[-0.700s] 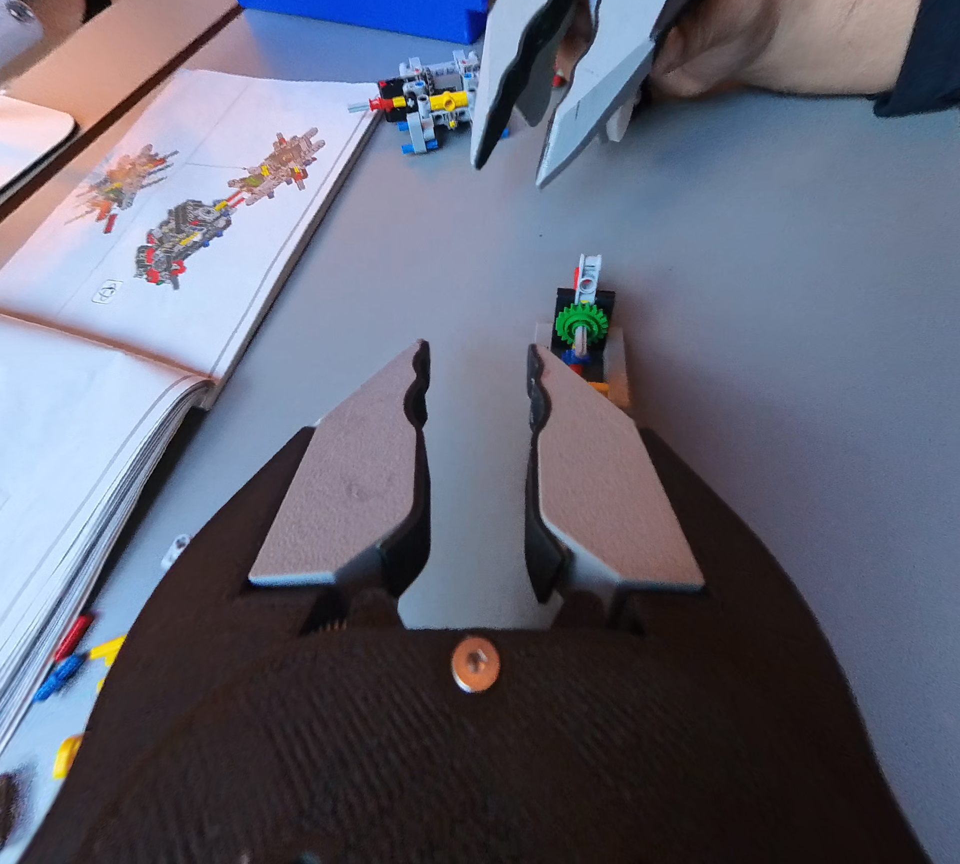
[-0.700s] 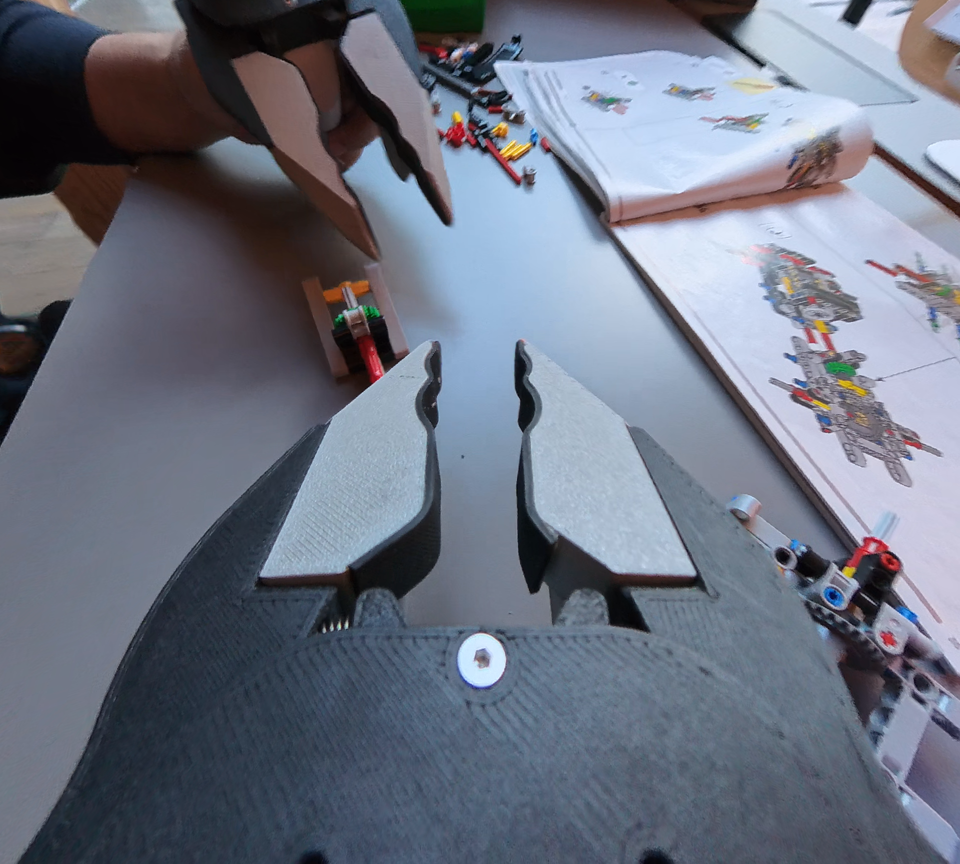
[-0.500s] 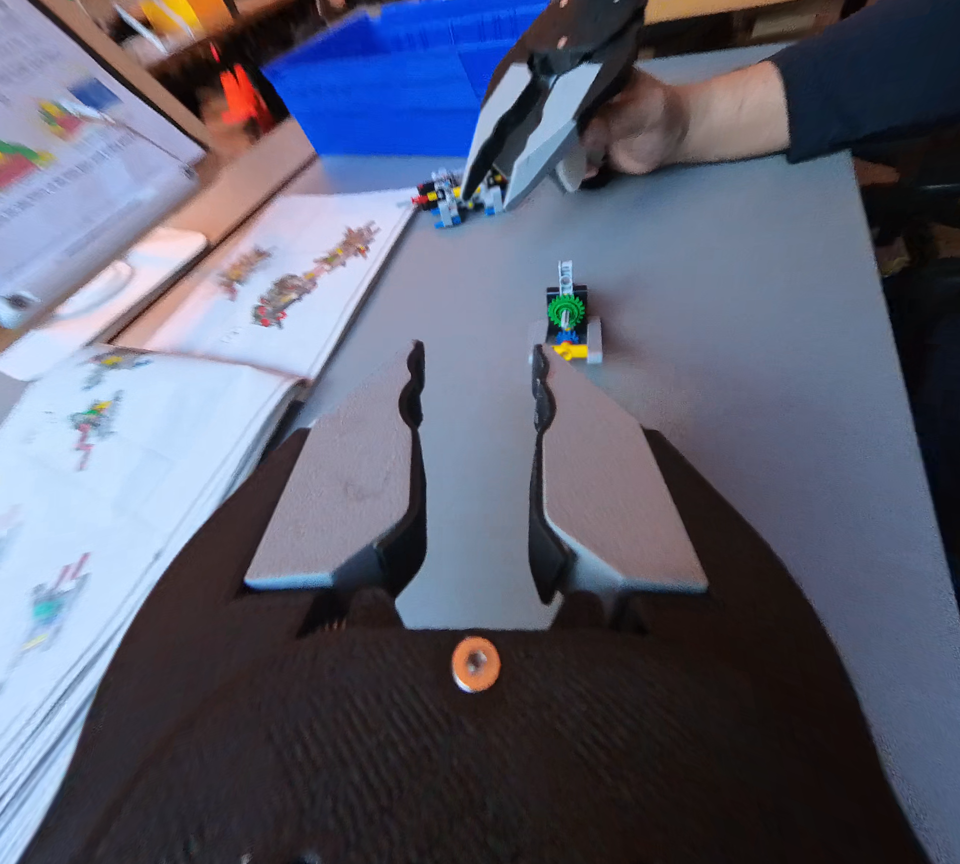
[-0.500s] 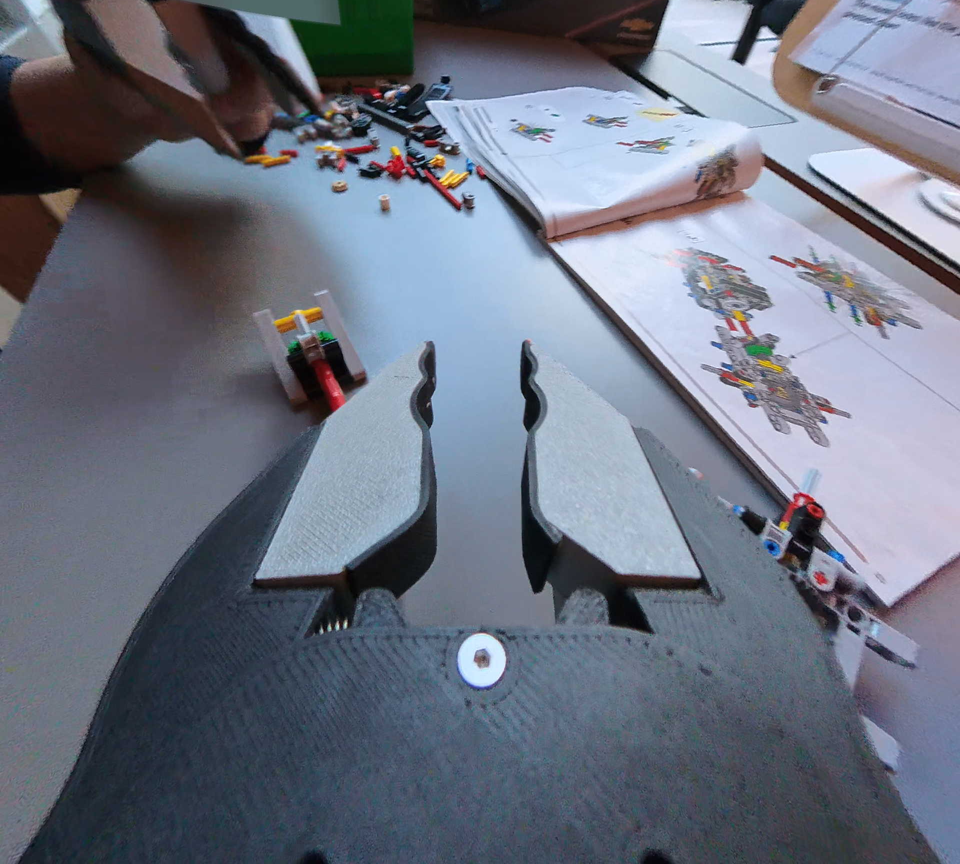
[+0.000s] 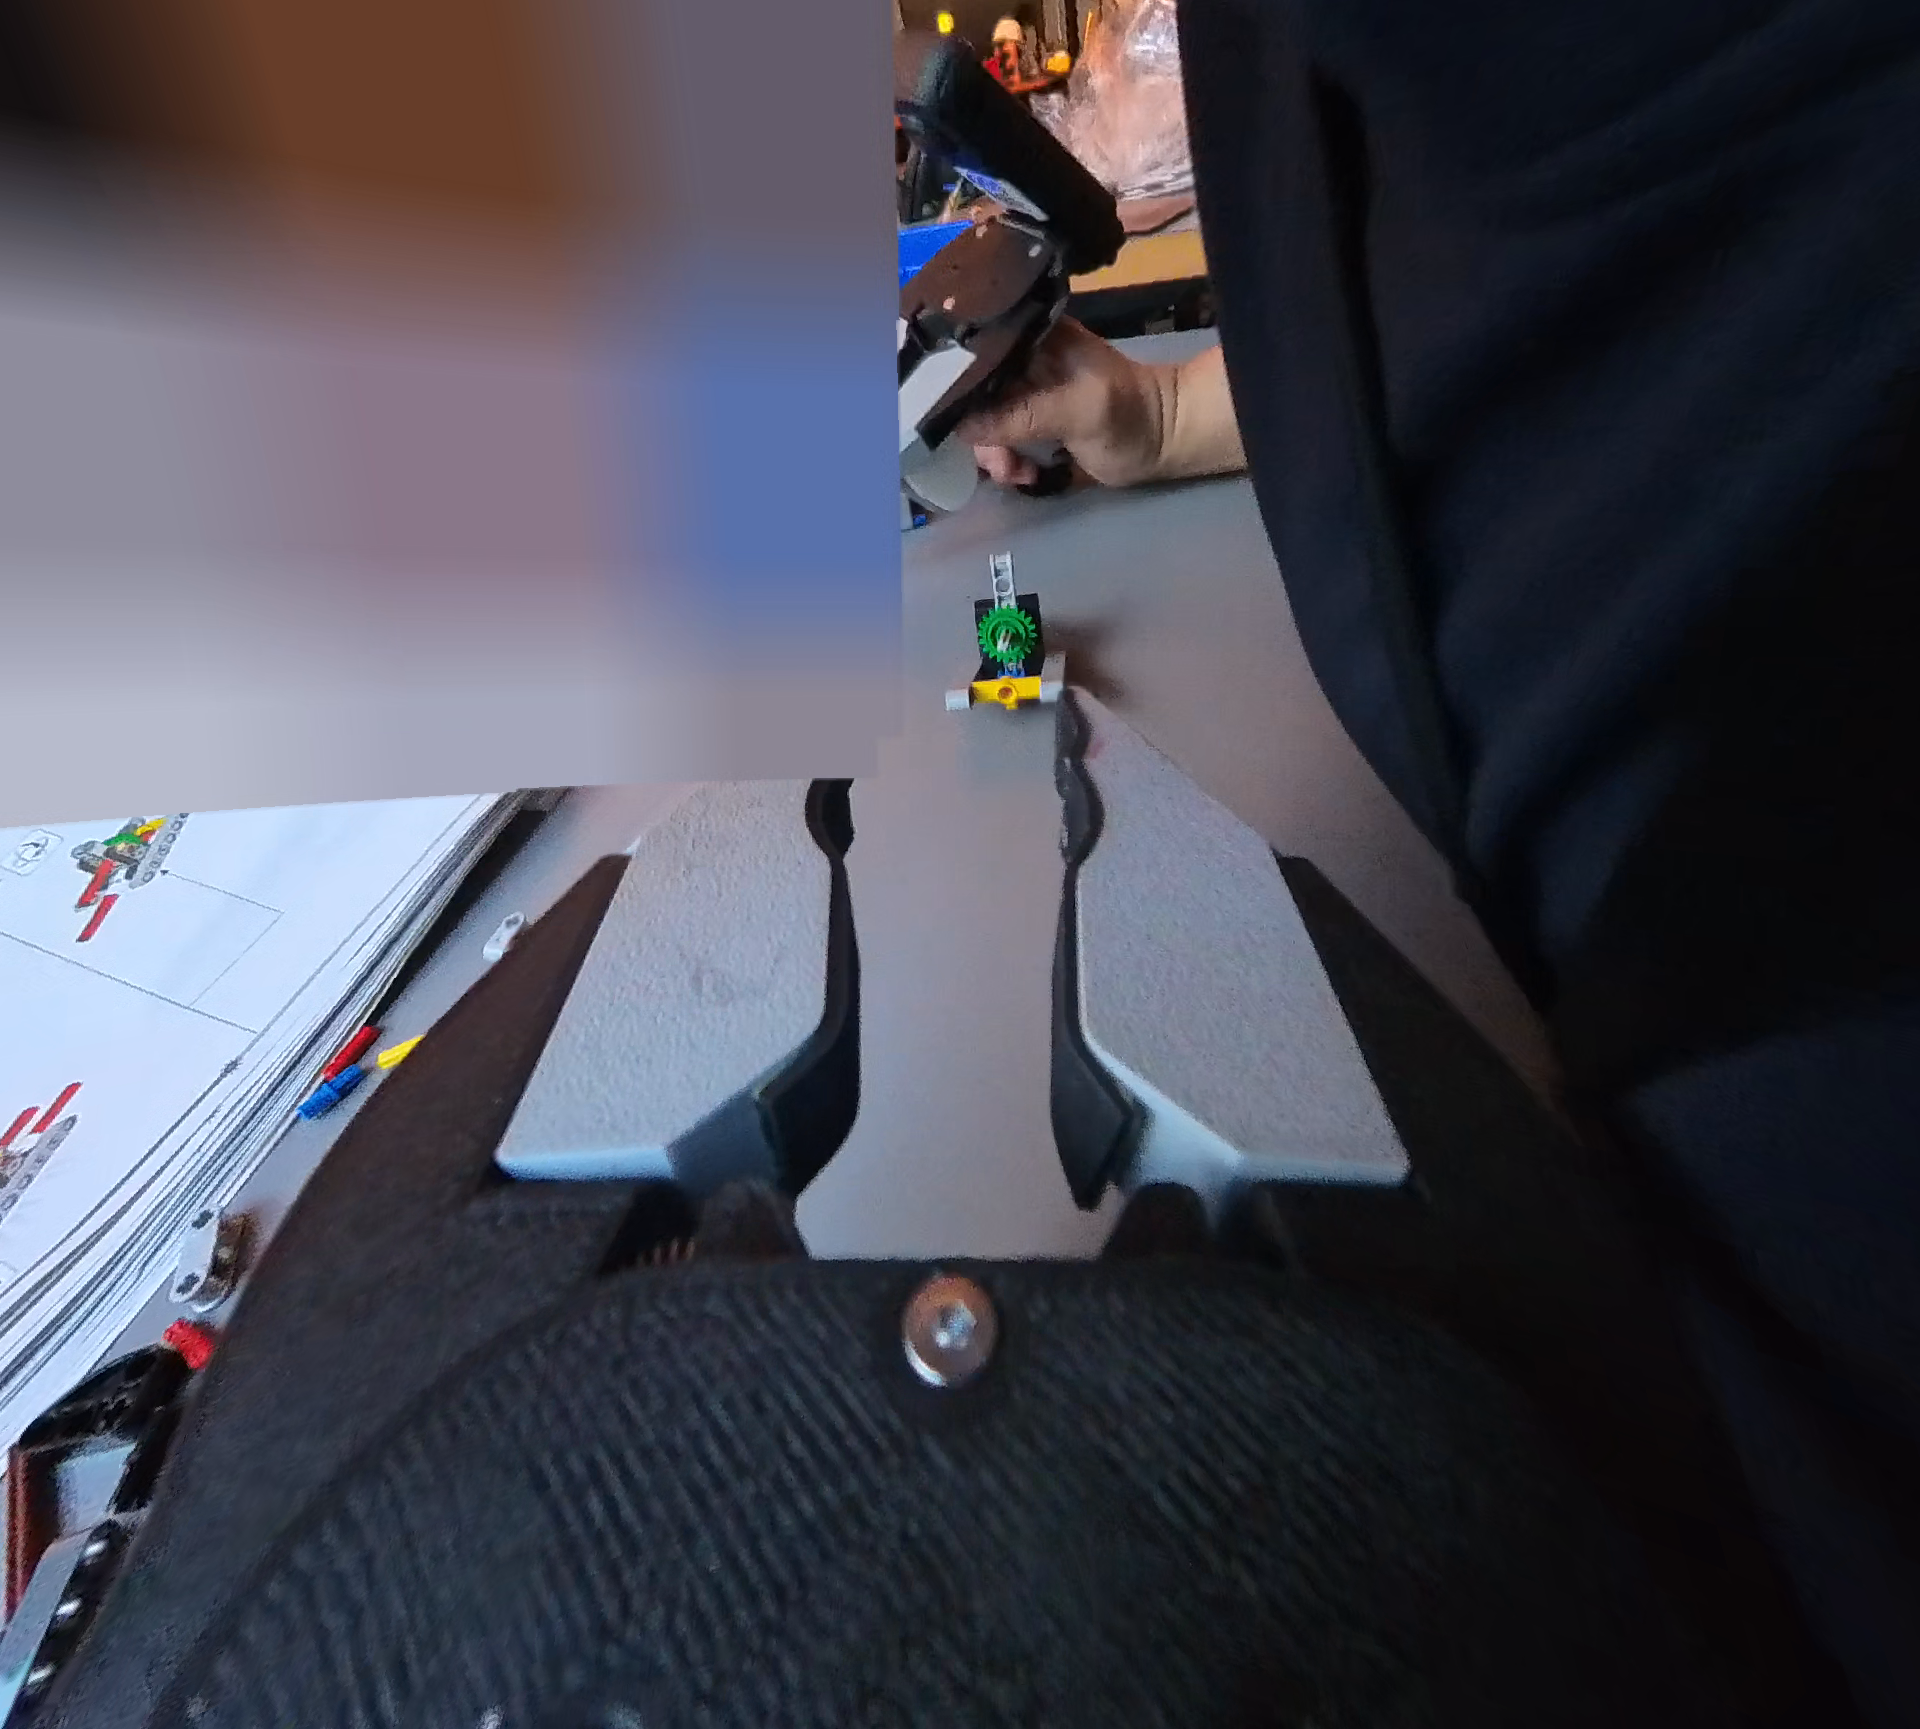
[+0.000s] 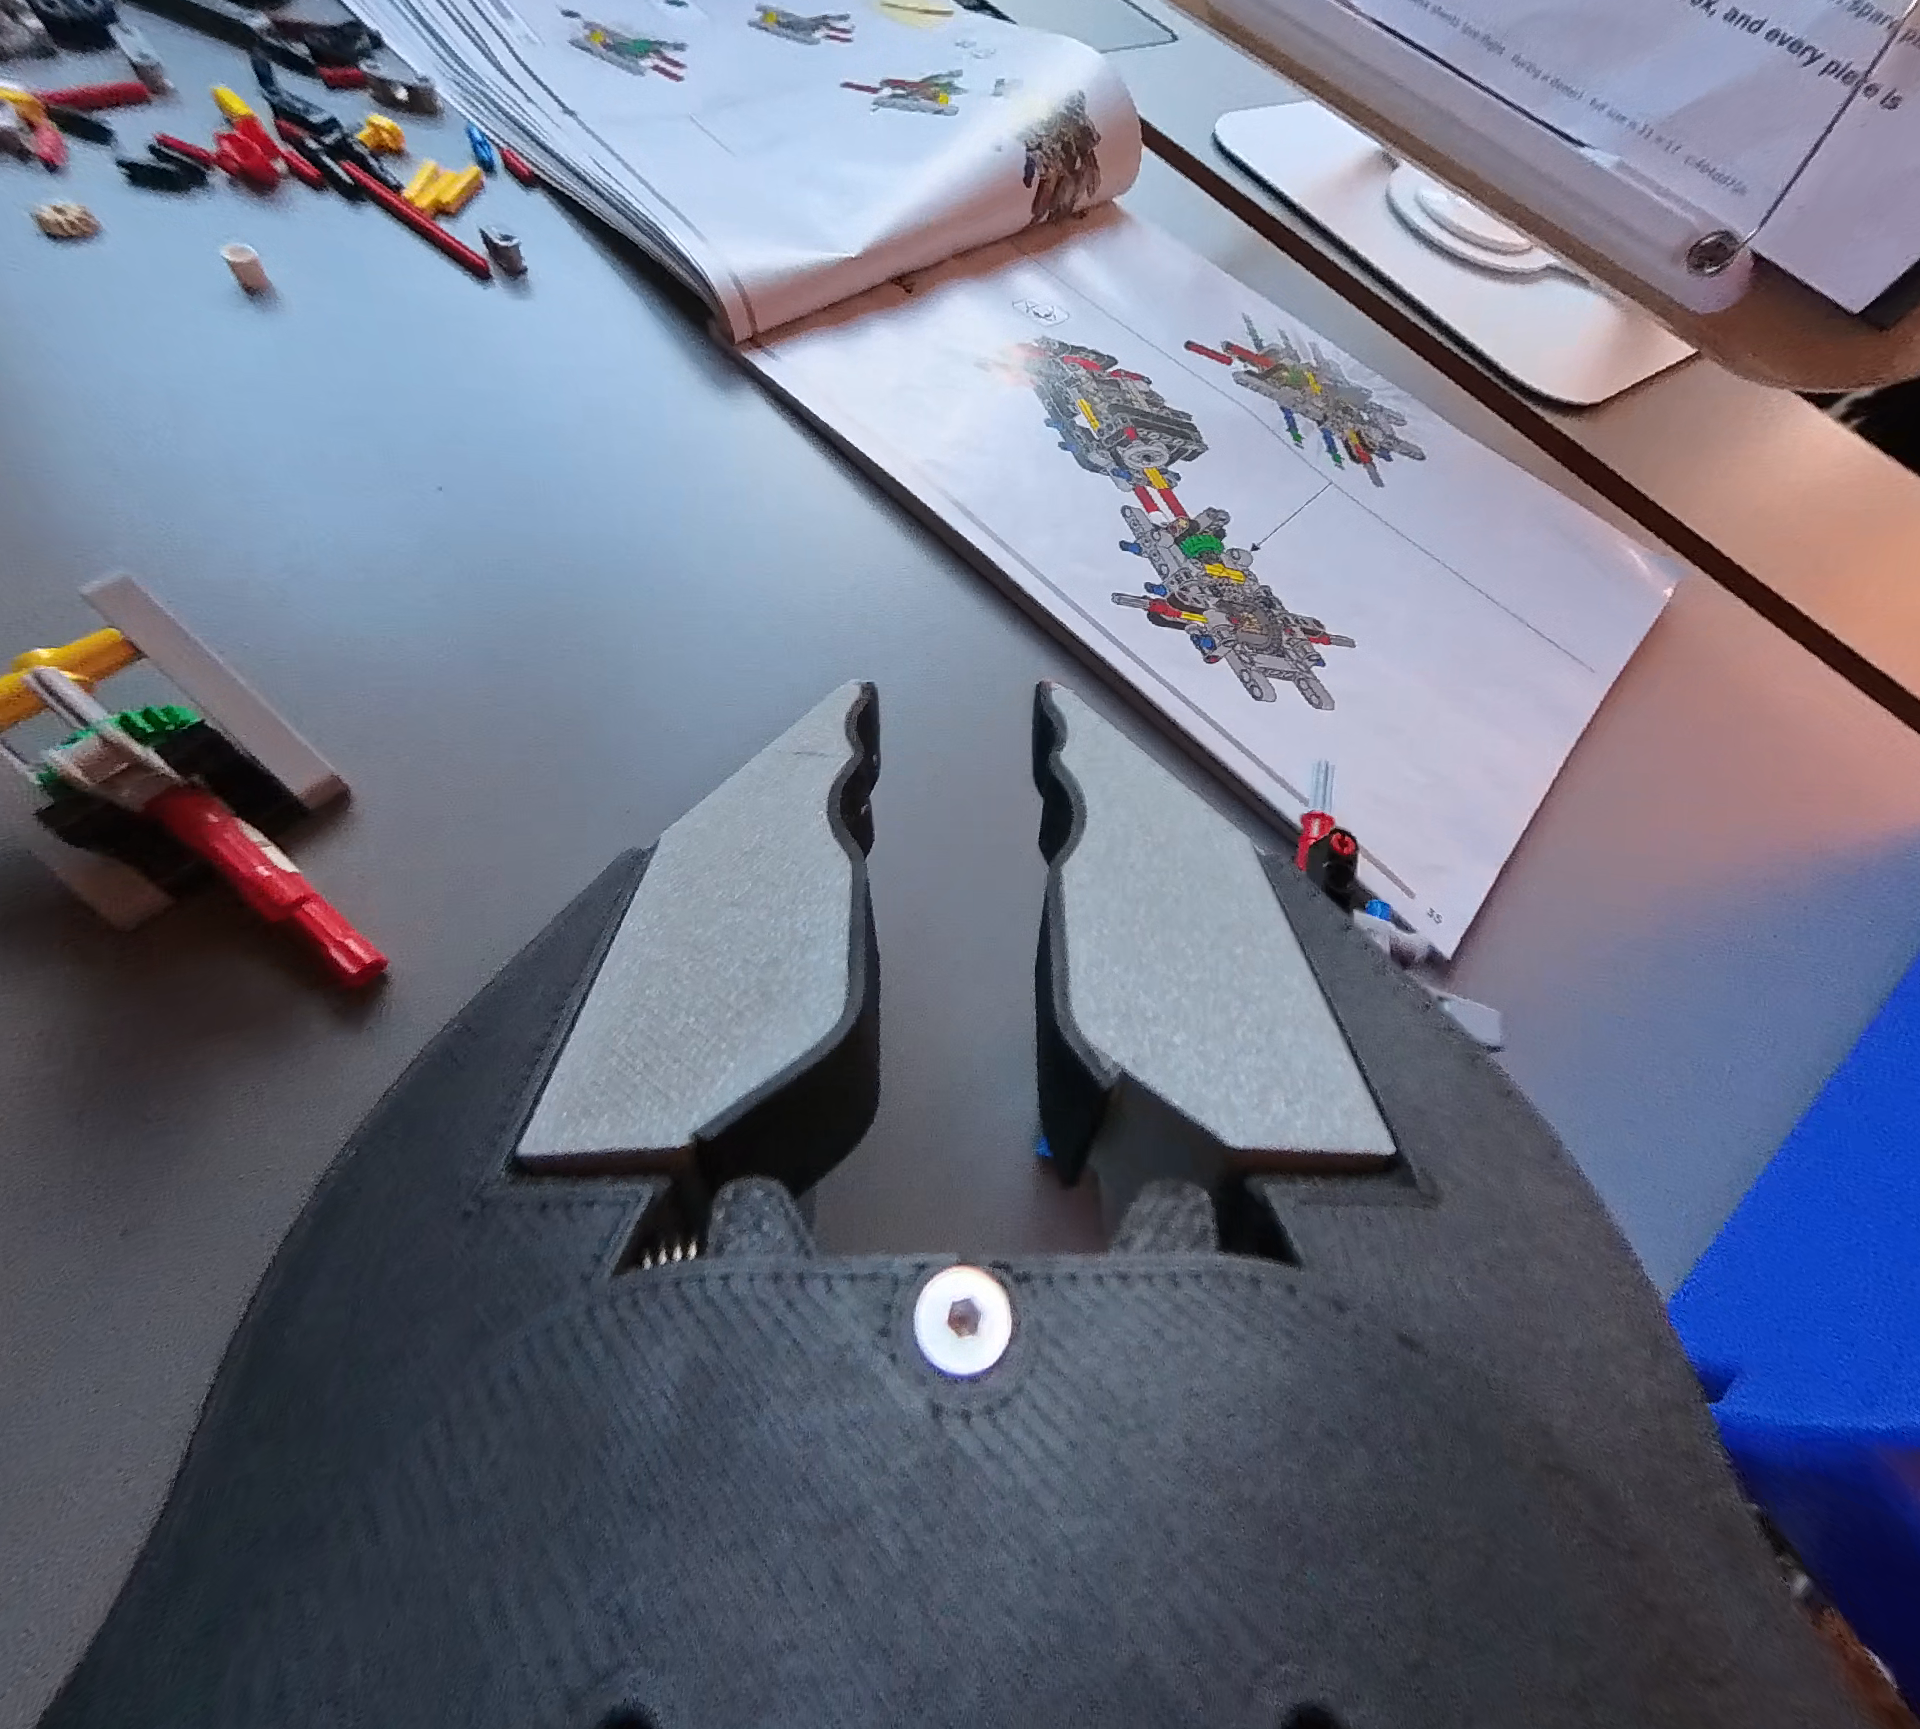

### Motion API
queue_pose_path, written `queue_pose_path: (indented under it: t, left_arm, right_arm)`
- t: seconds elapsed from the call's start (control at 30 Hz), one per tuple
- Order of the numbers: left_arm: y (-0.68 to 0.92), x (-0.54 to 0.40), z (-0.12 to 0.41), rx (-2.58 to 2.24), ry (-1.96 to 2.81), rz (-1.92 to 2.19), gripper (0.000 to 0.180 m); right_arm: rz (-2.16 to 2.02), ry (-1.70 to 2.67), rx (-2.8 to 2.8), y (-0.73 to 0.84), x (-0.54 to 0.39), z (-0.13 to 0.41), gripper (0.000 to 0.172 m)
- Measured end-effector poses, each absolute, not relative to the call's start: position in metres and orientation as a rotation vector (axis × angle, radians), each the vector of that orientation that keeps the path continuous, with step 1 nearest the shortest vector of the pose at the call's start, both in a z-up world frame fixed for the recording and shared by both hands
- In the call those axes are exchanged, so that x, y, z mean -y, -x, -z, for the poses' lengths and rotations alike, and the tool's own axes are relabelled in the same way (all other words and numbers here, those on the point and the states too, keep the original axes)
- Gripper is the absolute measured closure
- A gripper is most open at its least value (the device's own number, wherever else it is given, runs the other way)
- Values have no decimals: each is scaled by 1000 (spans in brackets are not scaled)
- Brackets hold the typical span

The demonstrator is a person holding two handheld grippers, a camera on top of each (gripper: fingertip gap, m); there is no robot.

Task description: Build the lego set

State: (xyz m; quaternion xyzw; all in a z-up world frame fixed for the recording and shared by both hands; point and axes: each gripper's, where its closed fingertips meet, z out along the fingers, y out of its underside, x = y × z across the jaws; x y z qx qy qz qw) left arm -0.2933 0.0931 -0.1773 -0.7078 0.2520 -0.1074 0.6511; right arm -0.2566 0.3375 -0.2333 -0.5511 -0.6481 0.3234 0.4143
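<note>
The left gripper (image 5: 956, 760) stands with its two grey fingers apart and nothing between them but bare grey tabletop (image 5: 1174, 599); just beyond its right fingertip, seemingly apart from it, sits a small brick assembly with a green gear, a yellow cross-piece and a black block (image 5: 1006, 645). The right gripper (image 6: 956, 723) is likewise spread and empty, poised over the dark table with that same small assembly (image 6: 156, 775), seen here with a red axle sticking out, off to its left and well apart. To its right lies an open white instruction booklet (image 6: 1403, 640) printed with coloured building diagrams, and a second, greyer sub-assembly with red and blue pins (image 6: 1340, 858) peeks out at the booklet's edge beside the gripper body. Loose red, yellow and black pieces (image 6: 312, 152) are scattered at the far left. As far as the views show, both builds rest on the table separately, neither is gripped, and many loose parts remain unused. A large blurred patch covers the upper left of the left view, hiding the left fingertip's end, and a dark sleeve (image 5: 1610, 536) blocks its right side; the other gripper there is only partly seen in a hand (image 5: 1081, 422).
</note>
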Motion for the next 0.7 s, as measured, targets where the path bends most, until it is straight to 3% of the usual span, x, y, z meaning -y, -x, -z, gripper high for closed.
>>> queue_pose_path:
  t: [0.47,0.67,0.7]
  left_arm:
    - [319,-88,175,-403,1777,193,154]
    - [432,-25,197,-68,2174,-140,166]
    - [442,-13,204,-14,2235,-113,176]
  right_arm:
    - [-828,1212,1603,258,-322,216,152]
    - [-920,1241,1635,260,-311,218,151]
    - [-942,1239,1638,260,-308,217,150]
